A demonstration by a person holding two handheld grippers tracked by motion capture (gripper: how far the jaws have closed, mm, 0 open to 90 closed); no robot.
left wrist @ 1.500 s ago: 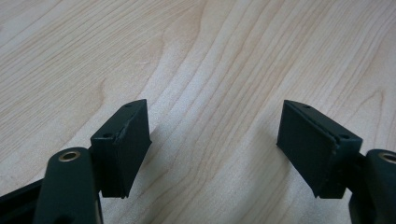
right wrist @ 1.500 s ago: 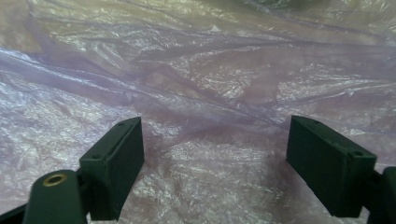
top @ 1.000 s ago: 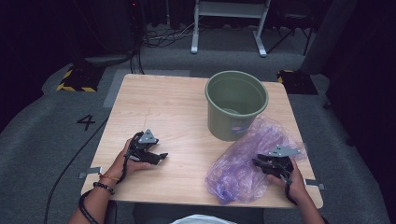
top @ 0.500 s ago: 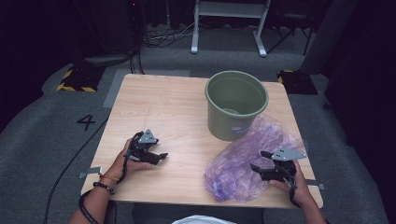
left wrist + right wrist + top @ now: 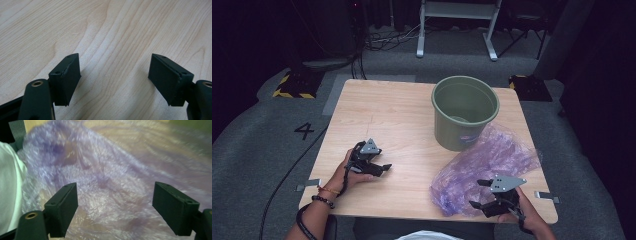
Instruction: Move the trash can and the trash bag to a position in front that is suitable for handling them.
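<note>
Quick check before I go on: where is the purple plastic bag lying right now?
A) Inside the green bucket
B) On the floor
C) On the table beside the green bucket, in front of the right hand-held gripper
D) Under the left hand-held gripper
C: the purple plastic bag lies crumpled on the table against the green bucket, with the right hand-held gripper open at its near edge.

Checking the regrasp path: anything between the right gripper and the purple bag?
Nothing visible. The right gripper sits at the bag's near edge; its jaws have just been opening and stand apart, with film right ahead in the right gripper view. The bucket stands beyond the bag.
</note>
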